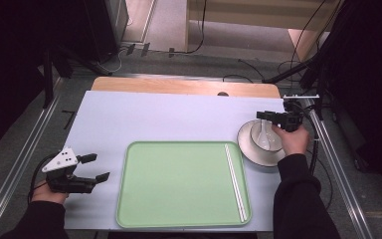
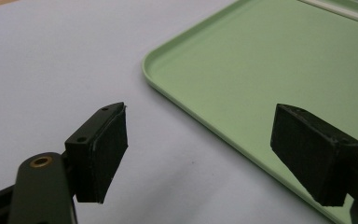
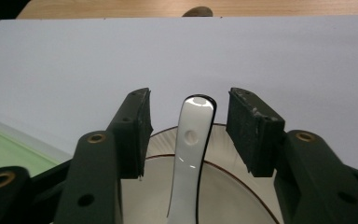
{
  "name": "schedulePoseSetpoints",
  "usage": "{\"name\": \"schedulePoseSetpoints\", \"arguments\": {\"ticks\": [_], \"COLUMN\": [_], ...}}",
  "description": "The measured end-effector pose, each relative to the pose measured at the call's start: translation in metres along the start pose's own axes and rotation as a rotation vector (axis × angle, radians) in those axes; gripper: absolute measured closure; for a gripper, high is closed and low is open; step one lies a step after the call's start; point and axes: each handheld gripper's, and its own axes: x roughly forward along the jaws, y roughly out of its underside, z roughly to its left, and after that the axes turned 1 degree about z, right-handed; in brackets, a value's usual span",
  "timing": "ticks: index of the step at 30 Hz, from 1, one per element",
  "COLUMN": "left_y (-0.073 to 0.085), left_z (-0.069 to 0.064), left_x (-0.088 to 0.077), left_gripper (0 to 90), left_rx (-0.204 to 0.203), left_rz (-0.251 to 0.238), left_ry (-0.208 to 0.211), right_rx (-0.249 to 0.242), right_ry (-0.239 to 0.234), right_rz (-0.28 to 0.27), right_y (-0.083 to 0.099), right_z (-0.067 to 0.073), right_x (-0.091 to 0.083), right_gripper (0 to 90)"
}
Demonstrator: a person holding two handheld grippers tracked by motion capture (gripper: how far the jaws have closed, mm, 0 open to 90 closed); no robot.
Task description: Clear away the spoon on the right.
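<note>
I read this as the grasp step: my right gripper (image 1: 267, 117) sits at the right of the high view, over the white ceramic soup spoon (image 3: 190, 154), which stands handle-up in the white ceramic bowl with the dark rim (image 1: 256, 133), itself on the white round saucer (image 1: 248, 151) on the pale lilac surface (image 1: 169, 119). In the right gripper view the handle rises up the centre of the frame between the 2 jaws, which are part-way closed but not yet pressing on it (a gap shows on each side). Next I would need to close squarely on the handle near its tip, then lift straight up so the bowl does not tip.

My left gripper (image 1: 95, 167) rests at the lower left of the high view, jaws released and holding nothing, just beside the light green plastic tray (image 1: 179, 199), where 1 pair of white chopsticks (image 1: 235, 180) lies along the right side.
</note>
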Motion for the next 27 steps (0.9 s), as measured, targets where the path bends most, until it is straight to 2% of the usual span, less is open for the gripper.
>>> {"name": "schedulePoseSetpoints", "arguments": {"ticks": [3,9,13,15,19,27], "left_y": [0.0,0.0,0.001,0.001,0.0,0.0], "left_z": [0.0,0.0,0.0,0.0,0.0,0.0], "left_x": [-0.001,-0.001,-0.001,-0.001,-0.001,-0.002], "left_gripper": [18.7,18.7,18.7,18.7,18.7,18.7], "left_rx": [-0.002,-0.002,-0.002,-0.002,0.001,0.001], "left_rz": [-0.006,-0.005,-0.007,-0.008,-0.005,-0.01], "left_ry": [0.001,0.0,0.001,-0.001,-0.002,-0.005], "right_rx": [-0.007,0.003,0.007,0.005,0.025,0.027], "right_ry": [0.022,0.012,0.019,0.025,0.012,-0.015], "right_rz": [0.01,0.047,0.053,0.055,0.045,0.002], "right_y": [0.0,0.002,0.002,0.002,0.003,0.003], "right_z": [0.0,0.0,0.0,0.001,0.0,0.001], "right_x": [0.002,0.007,0.007,0.006,0.004,-0.011], "right_gripper": [57.8,63.3,71.3,72.3,75.1,77.4]}}
